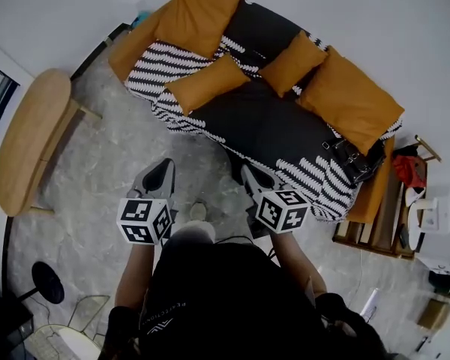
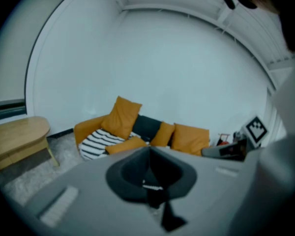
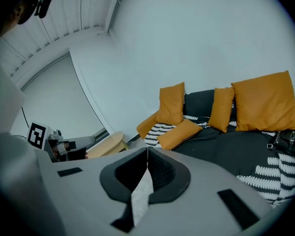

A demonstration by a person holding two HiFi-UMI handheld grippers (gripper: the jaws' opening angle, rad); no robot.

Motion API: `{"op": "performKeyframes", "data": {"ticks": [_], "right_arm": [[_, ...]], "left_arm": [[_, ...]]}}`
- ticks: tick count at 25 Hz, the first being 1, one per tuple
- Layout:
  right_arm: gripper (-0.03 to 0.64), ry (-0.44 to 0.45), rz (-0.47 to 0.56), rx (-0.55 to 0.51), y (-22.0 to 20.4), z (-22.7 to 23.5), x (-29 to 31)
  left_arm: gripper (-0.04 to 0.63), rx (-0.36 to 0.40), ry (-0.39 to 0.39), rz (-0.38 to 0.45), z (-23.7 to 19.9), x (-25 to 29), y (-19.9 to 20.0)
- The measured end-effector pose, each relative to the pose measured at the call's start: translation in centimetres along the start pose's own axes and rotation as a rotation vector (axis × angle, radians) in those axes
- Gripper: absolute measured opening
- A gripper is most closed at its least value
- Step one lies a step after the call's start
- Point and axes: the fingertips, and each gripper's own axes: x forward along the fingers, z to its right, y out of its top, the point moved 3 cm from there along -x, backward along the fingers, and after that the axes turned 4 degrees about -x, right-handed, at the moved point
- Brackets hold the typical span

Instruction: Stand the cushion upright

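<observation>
the cushion (image 1: 207,83) is matt cloth, the table (image 1: 28,135) smooth wood.

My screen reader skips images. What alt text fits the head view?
A person holds the left hand-held gripper and right hand-held gripper, both shut, toward a dark sofa with orange cushions; one cushion lies flat on its seat.

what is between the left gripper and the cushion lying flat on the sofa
In the head view, only bare marbled floor and the front edge of the striped throw lie between the left gripper and the flat cushion.
</observation>
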Motion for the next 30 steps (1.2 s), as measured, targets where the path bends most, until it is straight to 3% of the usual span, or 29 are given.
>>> {"op": "performKeyframes", "data": {"ticks": [8, 17, 26, 30], "right_arm": [[0.006, 0.019, -0.012, -0.021, 1.6, -2.1, 5.1], [0.014, 0.026, -0.033, -0.043, 3.3, 0.4, 8.7], [0.054, 0.112, -0.065, -0.186, 9.1, 4.9, 16.5], [0.06, 0.122, -0.091, -0.192, 11.3, 9.1, 19.3]], "left_arm": [[0.02, -0.025, 0.032, -0.01, -5.3, 0.2, 0.5], [0.025, -0.056, 0.035, -0.039, -5.5, 2.6, -0.5], [0.057, -0.118, 0.111, -0.031, -6.9, 10.5, 1.8], [0.097, -0.113, 0.137, -0.054, -6.5, 15.6, 2.1]]}}
